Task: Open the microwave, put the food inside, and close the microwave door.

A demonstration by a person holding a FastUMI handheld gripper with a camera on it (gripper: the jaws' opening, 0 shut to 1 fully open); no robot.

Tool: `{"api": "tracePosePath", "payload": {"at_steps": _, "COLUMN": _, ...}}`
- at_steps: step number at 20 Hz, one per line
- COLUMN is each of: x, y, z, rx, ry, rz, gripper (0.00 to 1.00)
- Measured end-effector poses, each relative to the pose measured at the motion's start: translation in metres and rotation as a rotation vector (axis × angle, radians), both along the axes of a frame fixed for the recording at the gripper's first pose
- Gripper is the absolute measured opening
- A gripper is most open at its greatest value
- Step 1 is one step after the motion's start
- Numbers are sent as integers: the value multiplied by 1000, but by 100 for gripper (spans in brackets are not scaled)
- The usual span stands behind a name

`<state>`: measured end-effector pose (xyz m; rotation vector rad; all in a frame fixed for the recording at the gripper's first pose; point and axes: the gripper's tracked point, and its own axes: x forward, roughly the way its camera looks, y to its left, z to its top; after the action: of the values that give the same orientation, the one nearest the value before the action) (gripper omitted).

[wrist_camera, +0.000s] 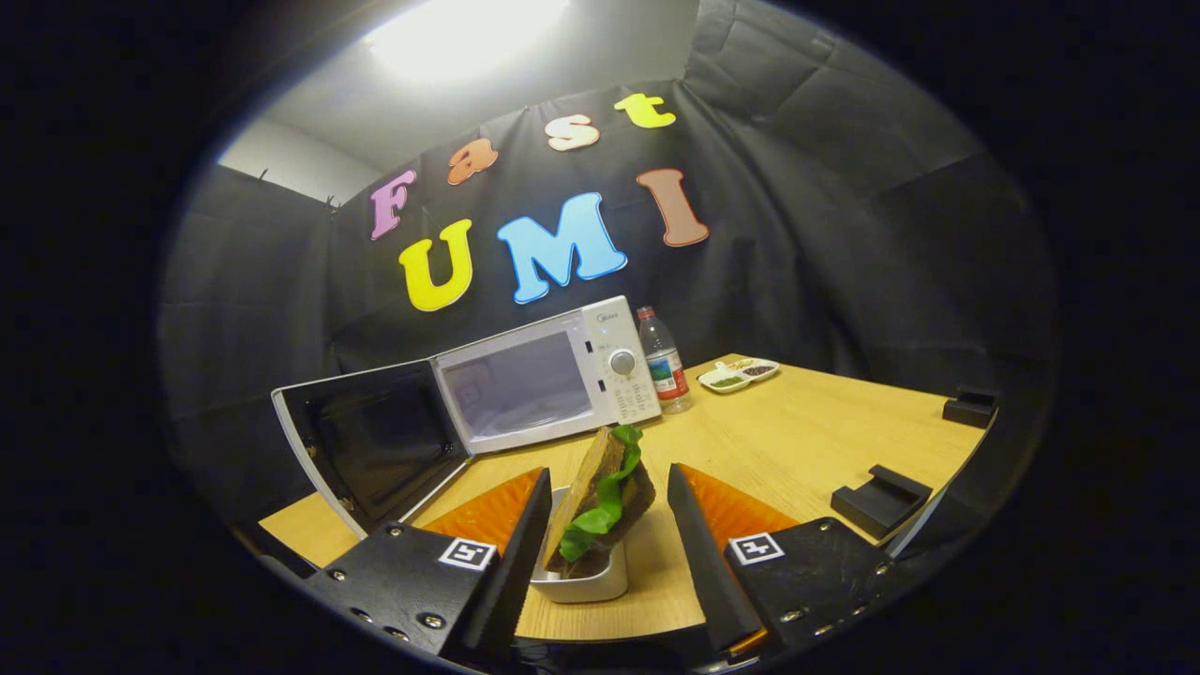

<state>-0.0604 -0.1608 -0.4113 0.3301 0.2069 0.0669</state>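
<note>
Centrally, the tool (607, 525) is held open around a sandwich (600, 502) in a white dish (586, 583); beyond, the microwave (544, 380) door (375, 445) is swung open on the tabletop (806, 441).

On my wooden table (825, 422) a clear water bottle (663, 361) with a red-banded label stands upright near the far edge. Just beside it, at the far corner, lies a small white divided dish (741, 374) holding dark and green bits. Two black blocks sit along the right edge: one (881, 500) nearer me, another (970, 407) farther back.
</note>
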Motion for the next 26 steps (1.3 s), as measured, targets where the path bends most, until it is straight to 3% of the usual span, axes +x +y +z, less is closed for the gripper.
{"api": "tracePosePath", "payload": {"at_steps": 1, "x": 3, "y": 6, "z": -5, "rx": 32, "ry": 9, "rz": 19, "gripper": 75}}
{"api": "tracePosePath", "payload": {"at_steps": 4, "x": 17, "y": -4, "z": -14, "rx": 20, "ry": 18, "rz": -25, "gripper": 76}}
{"api": "tracePosePath", "payload": {"at_steps": 6, "x": 20, "y": -13, "z": -14, "rx": 95, "ry": 14, "rz": -55, "gripper": 76}}
{"api": "tracePosePath", "payload": {"at_steps": 9, "x": 30, "y": 7, "z": -21, "rx": 203, "ry": 60, "rz": 14, "gripper": 76}}
{"api": "tracePosePath", "payload": {"at_steps": 12, "x": 41, "y": 5, "z": -23, "rx": 220, "ry": 68, "rz": 14, "gripper": 76}}
{"api": "tracePosePath", "payload": {"at_steps": 14, "x": 48, "y": 6, "z": -21, "rx": 244, "ry": 76, "rz": 24, "gripper": 43}}
{"api": "tracePosePath", "payload": {"at_steps": 15, "x": 53, "y": 6, "z": -22, "rx": 238, "ry": 87, "rz": 13, "gripper": 46}}
{"api": "tracePosePath", "payload": {"at_steps": 16, "x": 53, "y": 5, "z": -20, "rx": 241, "ry": 83, "rz": 12, "gripper": 30}}
{"api": "tracePosePath", "payload": {"at_steps": 21, "x": 44, "y": 7, "z": -4, "rx": 299, "ry": 91, "rz": 17, "gripper": 29}}
{"api": "tracePosePath", "payload": {"at_steps": 26, "x": 50, "y": 10, "z": 34, "rx": 274, "ry": 37, "rz": 13, "gripper": 29}}
